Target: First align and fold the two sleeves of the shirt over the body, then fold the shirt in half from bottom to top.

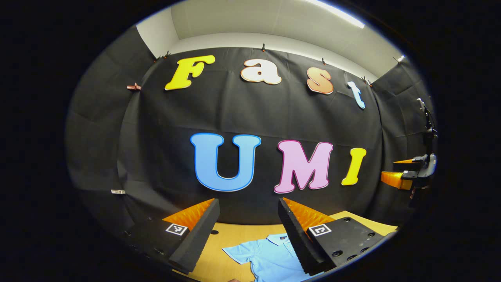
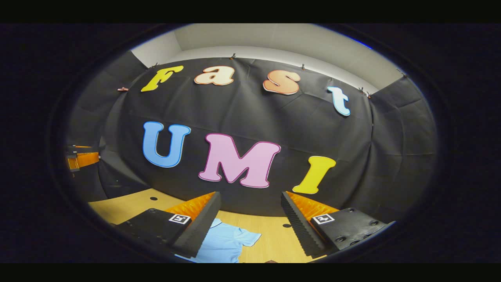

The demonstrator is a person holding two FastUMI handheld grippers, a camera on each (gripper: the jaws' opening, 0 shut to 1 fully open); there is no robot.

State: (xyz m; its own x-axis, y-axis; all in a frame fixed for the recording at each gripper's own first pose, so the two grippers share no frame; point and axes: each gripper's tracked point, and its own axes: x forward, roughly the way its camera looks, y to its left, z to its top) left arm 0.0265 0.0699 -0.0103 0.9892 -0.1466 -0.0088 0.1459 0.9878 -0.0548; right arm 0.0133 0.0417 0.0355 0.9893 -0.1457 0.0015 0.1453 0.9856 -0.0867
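Shirt: we've got a light-blue short-sleeved polo shirt (image 1: 274,258) lying flat on the pale wooden table (image 2: 125,207), soft, floppy.
Grab: we'd pinch sleeve hems.
Jaws: left gripper (image 1: 248,231) and right gripper (image 2: 250,223) both wide, empty.

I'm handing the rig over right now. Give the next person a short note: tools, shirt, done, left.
Left tool: open, holding nothing, raised above the table.
Right tool: open, holding nothing, also raised.
Shirt: light blue, lying on the table below both tools, collar toward the wall, sleeves spread out to the sides.
Done: no fold visible.
Left: fold both sleeves over the body, then fold bottom to top.
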